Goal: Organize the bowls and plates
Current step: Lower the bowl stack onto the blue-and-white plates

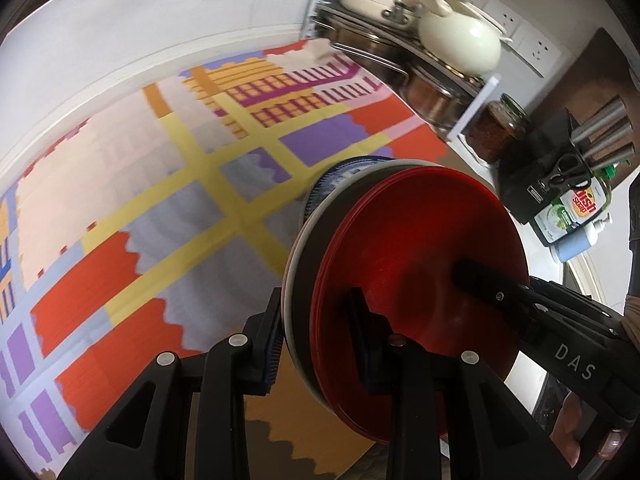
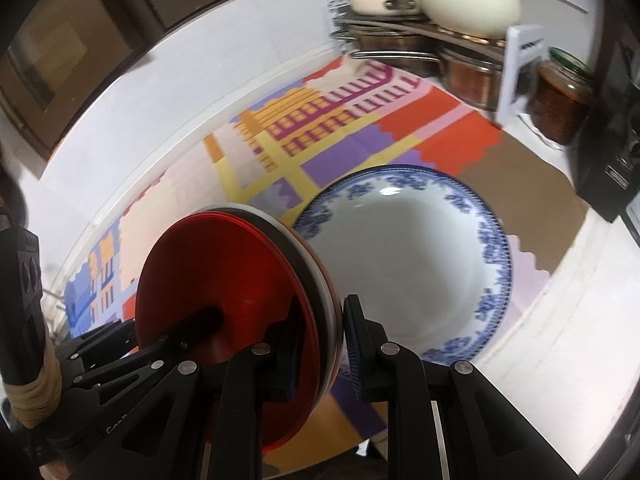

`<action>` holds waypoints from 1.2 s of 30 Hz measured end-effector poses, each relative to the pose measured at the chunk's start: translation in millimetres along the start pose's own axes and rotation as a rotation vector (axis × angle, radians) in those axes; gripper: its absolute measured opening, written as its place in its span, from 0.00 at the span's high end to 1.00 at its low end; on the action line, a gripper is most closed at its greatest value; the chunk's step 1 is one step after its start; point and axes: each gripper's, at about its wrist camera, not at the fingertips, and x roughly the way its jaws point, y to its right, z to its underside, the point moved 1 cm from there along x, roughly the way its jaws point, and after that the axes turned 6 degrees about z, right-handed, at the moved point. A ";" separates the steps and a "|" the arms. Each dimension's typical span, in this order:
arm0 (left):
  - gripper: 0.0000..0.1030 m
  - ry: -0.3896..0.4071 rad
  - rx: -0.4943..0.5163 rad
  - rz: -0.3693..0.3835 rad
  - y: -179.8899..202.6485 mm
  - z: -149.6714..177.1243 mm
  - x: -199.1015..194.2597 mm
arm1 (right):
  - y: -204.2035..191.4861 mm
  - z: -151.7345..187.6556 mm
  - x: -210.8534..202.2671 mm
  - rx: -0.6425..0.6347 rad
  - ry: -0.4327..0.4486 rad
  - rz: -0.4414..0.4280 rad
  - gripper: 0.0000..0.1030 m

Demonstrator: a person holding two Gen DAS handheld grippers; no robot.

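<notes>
A stack of plates, red plates (image 1: 416,276) against a grey-rimmed plate (image 1: 298,276), is held on edge above the colourful mat (image 1: 160,184). My left gripper (image 1: 316,340) is shut on the stack's near edge. My right gripper (image 2: 320,340) is shut on the same stack (image 2: 224,280) from the other side; its finger (image 1: 480,272) lies on the red face. A white bowl with a blue floral rim (image 2: 408,264) sits on the mat just behind the stack; in the left wrist view only its rim (image 1: 344,168) shows.
A rack with steel pots and cream lidded pots (image 1: 420,28) stands at the back right. A jar (image 1: 496,128), a black knife block (image 1: 560,160) and dish soap bottles (image 1: 576,208) are to the right. White counter (image 2: 560,320) surrounds the mat.
</notes>
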 end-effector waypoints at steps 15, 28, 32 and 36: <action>0.71 -0.052 0.040 0.016 35.9 -21.8 42.7 | 55.2 -13.0 9.7 0.084 -0.017 0.032 0.80; 0.71 -0.099 0.024 0.015 45.9 -34.6 74.5 | 80.9 -26.5 32.2 0.106 -0.067 0.038 0.80; 0.71 -0.107 0.019 0.007 45.7 -36.0 79.4 | 85.6 -28.1 37.7 0.113 -0.083 0.032 0.80; 0.71 -0.116 0.010 0.001 42.9 -37.8 85.2 | 87.5 -29.9 44.8 0.117 -0.100 0.025 0.79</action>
